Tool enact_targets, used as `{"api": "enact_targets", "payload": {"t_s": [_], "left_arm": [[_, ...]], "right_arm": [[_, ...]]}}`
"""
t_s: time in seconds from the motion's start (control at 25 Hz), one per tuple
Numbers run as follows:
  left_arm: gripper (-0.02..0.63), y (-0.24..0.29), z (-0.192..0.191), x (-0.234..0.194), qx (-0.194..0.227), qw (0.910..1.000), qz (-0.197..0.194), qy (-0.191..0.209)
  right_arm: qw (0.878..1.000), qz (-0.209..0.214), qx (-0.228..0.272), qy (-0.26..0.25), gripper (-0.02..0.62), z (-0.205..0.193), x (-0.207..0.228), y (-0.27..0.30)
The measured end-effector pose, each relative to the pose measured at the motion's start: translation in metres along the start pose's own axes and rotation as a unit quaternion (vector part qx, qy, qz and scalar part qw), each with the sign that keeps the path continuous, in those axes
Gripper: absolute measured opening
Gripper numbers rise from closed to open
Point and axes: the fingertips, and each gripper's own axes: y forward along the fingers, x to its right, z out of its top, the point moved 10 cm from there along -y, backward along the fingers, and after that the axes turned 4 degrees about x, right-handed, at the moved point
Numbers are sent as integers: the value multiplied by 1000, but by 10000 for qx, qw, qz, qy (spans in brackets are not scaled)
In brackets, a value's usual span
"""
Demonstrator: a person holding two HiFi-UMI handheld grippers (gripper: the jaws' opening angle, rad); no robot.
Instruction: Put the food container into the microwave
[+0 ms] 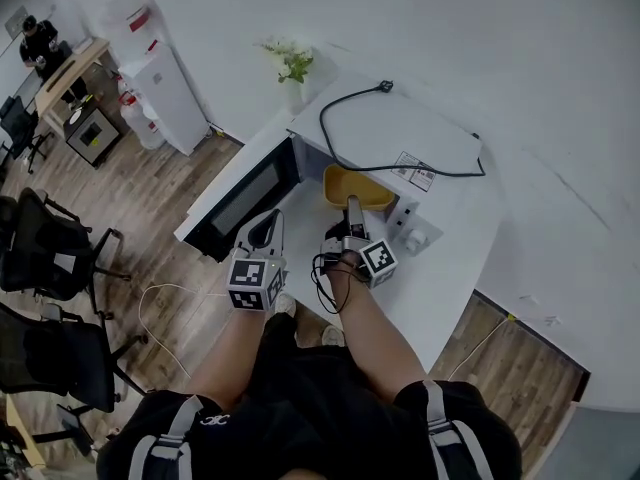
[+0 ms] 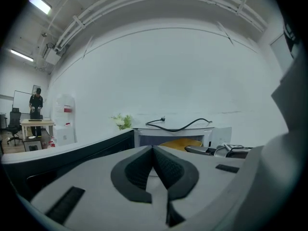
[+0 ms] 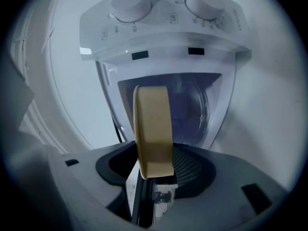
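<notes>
The white microwave (image 1: 420, 143) stands on a white table (image 1: 455, 268) with its dark door (image 1: 245, 193) swung open to the left. A yellow food container (image 1: 356, 187) sits in the mouth of the cavity, and my right gripper (image 1: 353, 206) is shut on its near rim. In the right gripper view the container (image 3: 153, 129) shows edge-on between the jaws, with the glass turntable (image 3: 195, 112) behind it. My left gripper (image 1: 268, 224) hangs in front of the open door, shut with nothing in it (image 2: 154, 153). The left gripper view also shows the container (image 2: 180, 142).
A black power cord (image 1: 400, 128) lies on the microwave's top. A small plant (image 1: 293, 65) stands behind it. Two control knobs (image 3: 131, 5) face the right gripper. Office chairs (image 1: 40, 248) and a water dispenser (image 1: 165, 93) stand to the left, and a person (image 1: 38, 38) is at a far desk.
</notes>
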Motion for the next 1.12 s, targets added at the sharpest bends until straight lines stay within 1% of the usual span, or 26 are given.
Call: {"api": "enact_targets", "payload": {"t_s": [0.12,0.28,0.48,0.8,1.0,1.12], "left_arm": [[0,24,-3,-14,-27,9996,-297,4],[0,56,-4,-31,-57,9967,-806,48],[0,84,-2,-47,-60,9910,-1333,65],[0,110,-9,-75,-91,9864,-1640,-46],[0,121,-12,-77,-135,9824,-1861,-48],[0,127,-13,-77,-138,9806,-1957,-24]], "right_arm": [[9993,-75,354,-69,232,4,9,19],[9961,-223,847,-97,232,7,20,42],[9918,-432,1193,-130,232,7,31,68],[9859,-698,1507,-191,233,11,49,101],[9828,-851,1634,-107,236,15,56,114],[9817,-1020,1602,-164,228,16,54,120]]}}
